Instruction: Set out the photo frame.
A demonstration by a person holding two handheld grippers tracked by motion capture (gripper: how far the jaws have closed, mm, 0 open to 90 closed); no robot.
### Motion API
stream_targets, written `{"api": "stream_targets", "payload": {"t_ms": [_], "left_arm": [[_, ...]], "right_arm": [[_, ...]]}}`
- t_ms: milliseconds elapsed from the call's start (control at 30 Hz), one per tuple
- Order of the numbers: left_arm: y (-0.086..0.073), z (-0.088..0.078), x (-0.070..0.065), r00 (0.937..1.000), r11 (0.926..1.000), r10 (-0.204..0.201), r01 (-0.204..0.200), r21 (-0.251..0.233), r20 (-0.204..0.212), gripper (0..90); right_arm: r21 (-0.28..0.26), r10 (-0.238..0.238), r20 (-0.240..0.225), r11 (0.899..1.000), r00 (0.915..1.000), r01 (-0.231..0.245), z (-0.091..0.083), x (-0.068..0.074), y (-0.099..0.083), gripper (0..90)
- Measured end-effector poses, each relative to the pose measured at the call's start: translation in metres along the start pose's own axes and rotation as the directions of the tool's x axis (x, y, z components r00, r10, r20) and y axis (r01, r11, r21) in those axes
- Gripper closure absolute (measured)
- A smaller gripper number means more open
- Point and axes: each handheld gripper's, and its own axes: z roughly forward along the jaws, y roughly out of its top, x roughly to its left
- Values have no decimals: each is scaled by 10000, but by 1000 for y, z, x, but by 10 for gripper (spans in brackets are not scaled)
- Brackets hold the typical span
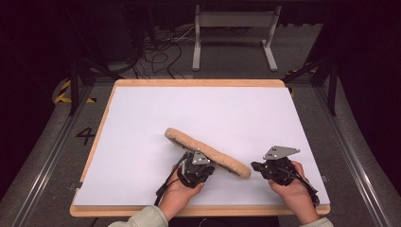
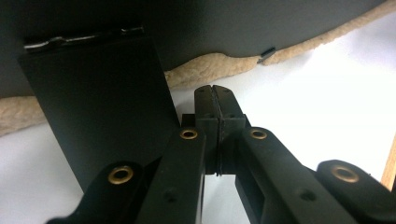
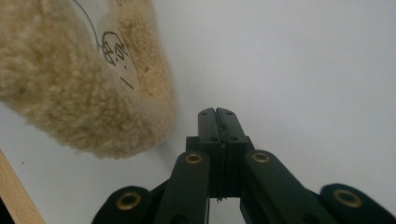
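fleecy tan pad (image 1: 208, 152) tilted up off white table (image 1: 198, 109) near front edge, left gripper (image 2: 215, 100) beneath it and right gripper (image 3: 217, 122) beside it, both jaws pressed together empty; looks light, soft, floppy, best pinched at rim.

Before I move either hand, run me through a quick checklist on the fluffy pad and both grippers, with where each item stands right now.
1. Left gripper holding the woolly pad: cannot tell; its jaws are shut together, and the pad's dark underside sits above them.
2. Pad flat on the white table: not ok, it is tilted.
3. Right gripper free: ok, jaws shut on nothing.
4. Right gripper apart from the pad: ok, beside its near end.
5. Table ahead of the pad clear: ok.
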Motion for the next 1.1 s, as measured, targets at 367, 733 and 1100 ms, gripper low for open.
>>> {"api": "stream_targets", "payload": {"t_ms": [367, 733, 1100], "left_arm": [[-3, -10, 24, 9976, 9981, -616, 612, -111, -320, 900], [-4, -18, 44, 9919, 9930, -1147, 1130, -330, -543, 900], [-12, -38, 50, 9891, 9886, -1469, 1471, -319, 92, 893]], "right_arm": [[24, -33, -30, 10000, 10000, 33, 0, 2, 2, 900], [56, -196, -77, 9998, 9998, 197, 4, 5, 3, 900], [46, -953, -504, 9954, 9942, 956, 21, 33, 13, 900]]}}
